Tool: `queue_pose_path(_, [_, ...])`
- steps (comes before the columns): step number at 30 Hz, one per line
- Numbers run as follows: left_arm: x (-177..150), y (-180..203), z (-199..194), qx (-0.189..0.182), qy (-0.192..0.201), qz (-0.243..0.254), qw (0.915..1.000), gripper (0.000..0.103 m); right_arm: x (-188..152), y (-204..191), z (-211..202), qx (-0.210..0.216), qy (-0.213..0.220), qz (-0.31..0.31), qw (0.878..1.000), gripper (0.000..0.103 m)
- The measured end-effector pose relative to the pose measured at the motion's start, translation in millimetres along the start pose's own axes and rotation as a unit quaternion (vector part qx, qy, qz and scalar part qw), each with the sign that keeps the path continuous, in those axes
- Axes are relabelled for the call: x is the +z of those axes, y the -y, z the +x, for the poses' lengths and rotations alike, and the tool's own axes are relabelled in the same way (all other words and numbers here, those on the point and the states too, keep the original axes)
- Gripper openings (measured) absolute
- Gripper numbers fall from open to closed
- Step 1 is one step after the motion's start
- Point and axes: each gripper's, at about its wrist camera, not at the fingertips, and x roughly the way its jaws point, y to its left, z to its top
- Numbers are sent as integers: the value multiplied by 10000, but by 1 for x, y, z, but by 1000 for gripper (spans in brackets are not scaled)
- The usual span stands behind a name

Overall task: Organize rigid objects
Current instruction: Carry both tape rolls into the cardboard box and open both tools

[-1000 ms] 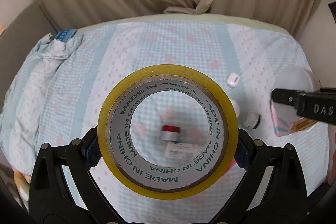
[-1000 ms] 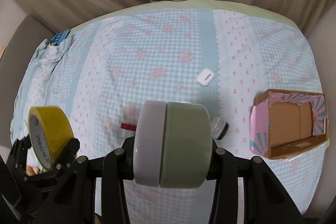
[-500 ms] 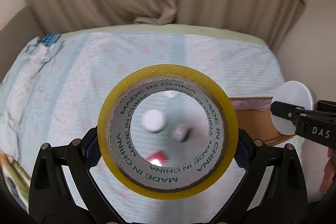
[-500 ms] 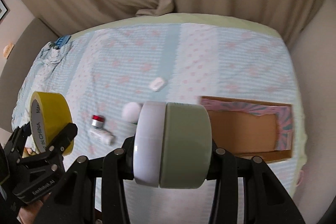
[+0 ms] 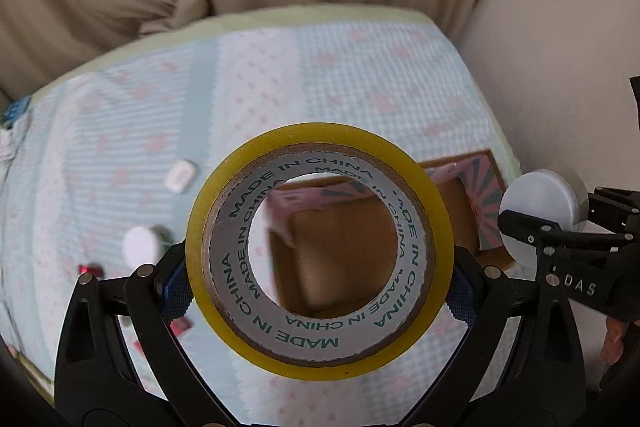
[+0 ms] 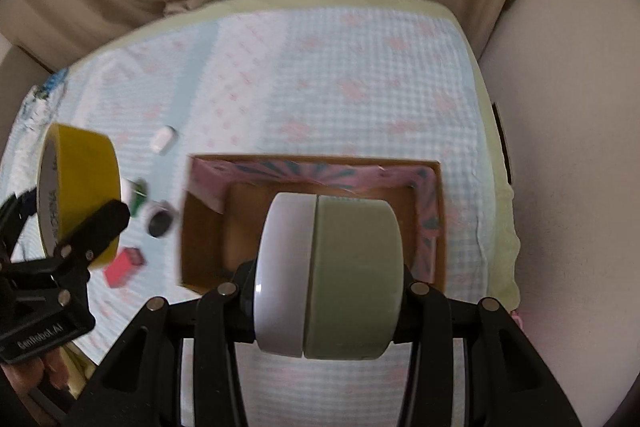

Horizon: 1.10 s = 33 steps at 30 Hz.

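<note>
Here, left wrist view: the left gripper (image 5: pixel 320 281) is clamping a yellow tape roll (image 5: pixel 319 251) above the bed (image 5: pixel 360 75), the box (image 5: pixel 460 211) showing through its core. Right wrist view: the right gripper (image 6: pixel 326 285) is squeezing a green-and-white jar (image 6: pixel 328 277) over the box (image 6: pixel 432 211).

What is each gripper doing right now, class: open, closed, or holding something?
Left gripper: closed on the yellow tape roll.
Right gripper: closed on the white-and-green round container.
</note>
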Motion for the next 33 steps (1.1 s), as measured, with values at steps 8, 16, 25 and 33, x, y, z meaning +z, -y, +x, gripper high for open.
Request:
queue_pose_path(8, [5,27,115,-74,-737,114,9972,97,-5,43,92,3,-666,-202,9976,40])
queue_pose_path(16, [-10,34,181,-41,-1234,324,9918,97,-11,34,150,78,-1042,-769,9916,40])
queue_pose_path(25, [-29,34,202,27,-1545,682,9856,96,-31,13,173,94,-1155,-1472,9823,40])
queue_pose_path(33, [-25,53,178,-53,-1225,1168,9855,97,-46,25,157,63,-1019,-1570,9823,40])
